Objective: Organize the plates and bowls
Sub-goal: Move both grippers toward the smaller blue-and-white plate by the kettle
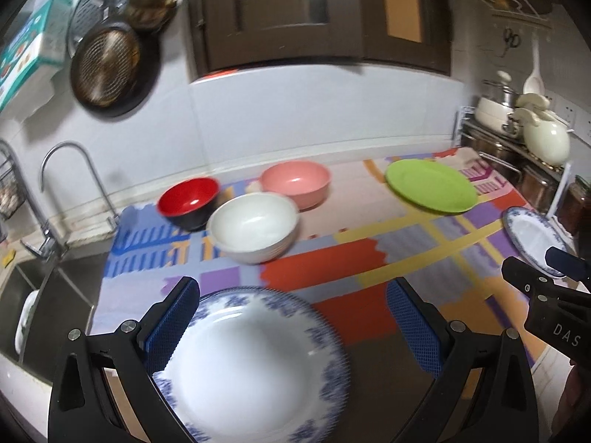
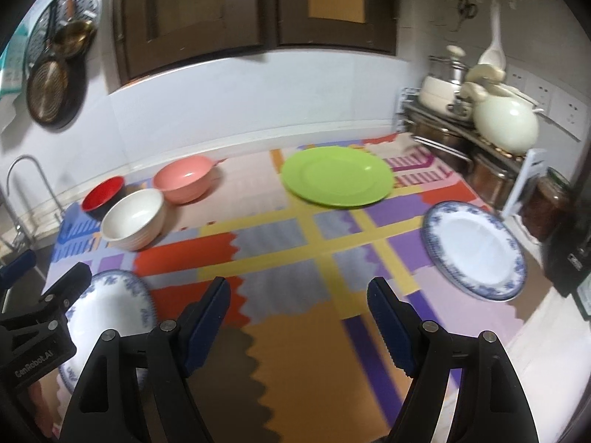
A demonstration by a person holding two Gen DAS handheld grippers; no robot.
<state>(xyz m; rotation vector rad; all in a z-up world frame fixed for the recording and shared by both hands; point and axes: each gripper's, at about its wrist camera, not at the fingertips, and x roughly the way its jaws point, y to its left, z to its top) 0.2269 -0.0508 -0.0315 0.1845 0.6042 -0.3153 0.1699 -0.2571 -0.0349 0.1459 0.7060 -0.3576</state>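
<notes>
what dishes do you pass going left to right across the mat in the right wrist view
blue-patterned plate → red bowl → white bowl → pink bowl → green plate → second blue-patterned plate

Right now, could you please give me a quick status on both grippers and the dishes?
Left gripper open over near blue-rimmed plate. Right gripper open, empty. Three bowls grouped, green plate apart. Nothing in the way.
</notes>
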